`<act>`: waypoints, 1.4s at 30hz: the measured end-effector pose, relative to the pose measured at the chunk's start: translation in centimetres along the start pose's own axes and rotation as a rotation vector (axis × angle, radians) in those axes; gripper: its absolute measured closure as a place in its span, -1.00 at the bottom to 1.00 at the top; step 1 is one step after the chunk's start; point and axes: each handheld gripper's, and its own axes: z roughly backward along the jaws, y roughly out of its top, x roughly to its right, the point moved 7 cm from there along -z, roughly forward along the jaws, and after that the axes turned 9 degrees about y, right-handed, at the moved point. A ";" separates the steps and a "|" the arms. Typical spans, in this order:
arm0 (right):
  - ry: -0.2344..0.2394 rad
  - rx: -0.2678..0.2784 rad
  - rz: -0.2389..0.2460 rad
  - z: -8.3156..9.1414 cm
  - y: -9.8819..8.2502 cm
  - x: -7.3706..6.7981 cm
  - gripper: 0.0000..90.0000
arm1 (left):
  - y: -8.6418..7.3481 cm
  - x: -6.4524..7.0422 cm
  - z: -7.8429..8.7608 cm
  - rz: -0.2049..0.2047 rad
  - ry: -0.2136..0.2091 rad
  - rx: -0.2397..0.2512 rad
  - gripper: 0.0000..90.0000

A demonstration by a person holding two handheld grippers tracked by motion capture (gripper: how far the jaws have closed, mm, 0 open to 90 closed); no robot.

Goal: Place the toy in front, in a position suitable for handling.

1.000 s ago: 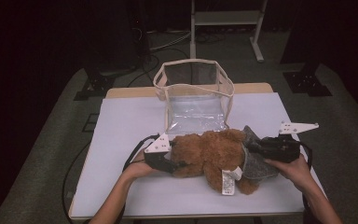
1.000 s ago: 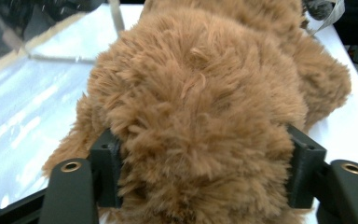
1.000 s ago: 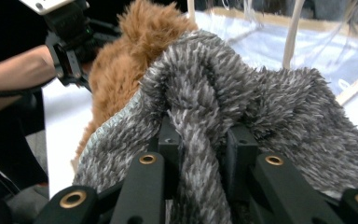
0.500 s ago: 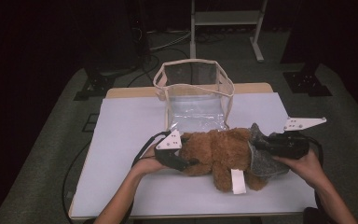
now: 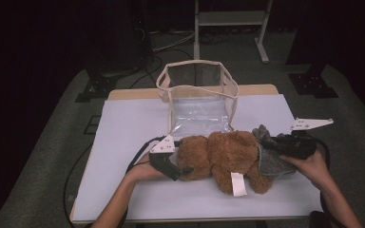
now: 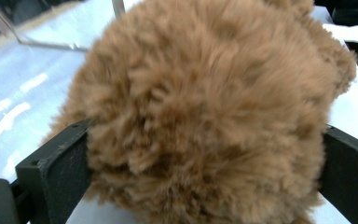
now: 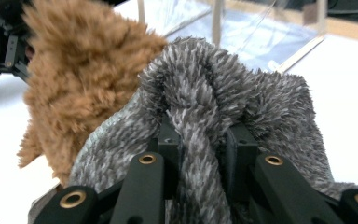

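Note:
A brown teddy bear (image 5: 223,154) lies on its side on the white table (image 5: 123,137), head toward the left, with a white tag (image 5: 237,184) at its legs. My left gripper (image 5: 184,165) is at the head. Its jaws have just been opening and now stand wide on either side of the furry head (image 6: 205,107), not squeezing it. A grey fuzzy garment (image 5: 271,164) covers the bear's right end. My right gripper (image 5: 268,142) is shut on a bunched fold of that grey fabric (image 7: 223,93), with the brown fur (image 7: 74,79) beside it.
A clear plastic bag with beige trim (image 5: 197,95) stands open just behind the bear at the table's middle. Bare table lies left of my left hand. The table's front edge is close under both forearms. A cable (image 5: 138,161) trails from the left gripper.
The left gripper's jaws have spread wider around the bear's head and the hand has dropped slightly toward the table. The right gripper keeps its hold on the grey garment, barely shifted.

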 end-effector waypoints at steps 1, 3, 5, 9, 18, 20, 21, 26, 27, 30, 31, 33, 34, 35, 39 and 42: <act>0.010 -0.009 0.004 -0.5 -0.1 -0.1 0.59 | -0.2 0.1 -0.1 -0.003 0.001 -0.008 -0.99; 0.029 -0.020 0.003 -1.4 -0.4 -0.4 0.60 | -0.4 0.1 -0.3 -0.013 0.000 -0.021 -0.99; 0.052 -0.014 -0.002 -2.0 -0.4 -0.6 0.60 | -0.2 0.3 -0.1 -0.023 0.012 -0.013 -0.76; 0.086 0.019 -0.014 -1.9 -0.1 -1.0 0.62 | 0.9 0.7 0.2 -0.043 0.010 0.023 -0.33; 0.075 0.077 -0.006 2.0 1.4 -1.8 0.63 | 4.9 2.2 -1.5 -0.055 -0.036 0.075 -0.23; 0.056 0.082 0.003 3.3 1.9 -2.0 0.63 | 5.8 2.6 -2.1 -0.063 -0.047 0.082 -0.23; 0.042 0.080 0.011 4.0 2.1 -2.1 0.63 | 6.1 2.8 -2.4 -0.068 -0.052 0.081 -0.23; -0.017 0.047 0.015 5.7 1.5 -1.7 0.63 | 6.8 3.7 -3.4 -0.085 -0.050 0.035 -0.23; -0.019 0.040 0.005 5.6 1.1 -1.5 0.63 | 6.6 3.7 -3.4 -0.087 -0.045 0.018 -0.23; -0.005 0.021 -0.024 4.3 -0.5 -1.0 0.63 | 5.7 3.4 -2.9 -0.100 -0.029 -0.037 -0.23; 0.003 0.014 -0.031 3.6 -1.0 -0.9 0.63 | 5.4 3.3 -2.5 -0.099 -0.020 -0.050 -0.23; 0.045 0.039 -0.052 2.2 -1.2 -0.9 0.63 | 4.9 2.8 -1.5 -0.095 -0.001 -0.070 -0.24; 0.058 0.043 -0.055 1.5 -1.2 -1.0 0.63 | 4.7 2.6 -1.0 -0.097 0.009 -0.080 -0.24; 0.066 0.037 -0.052 0.8 -1.1 -1.0 0.63 | 4.5 2.4 -0.4 -0.100 0.018 -0.090 -0.24; 0.107 0.029 -0.045 -2.0 -0.5 -1.5 0.63 | 3.6 1.6 1.9 -0.086 0.051 -0.119 -0.24; 0.135 0.010 -0.038 -4.0 -0.4 -2.0 0.63 | 2.6 1.3 3.5 -0.077 0.067 -0.144 -0.26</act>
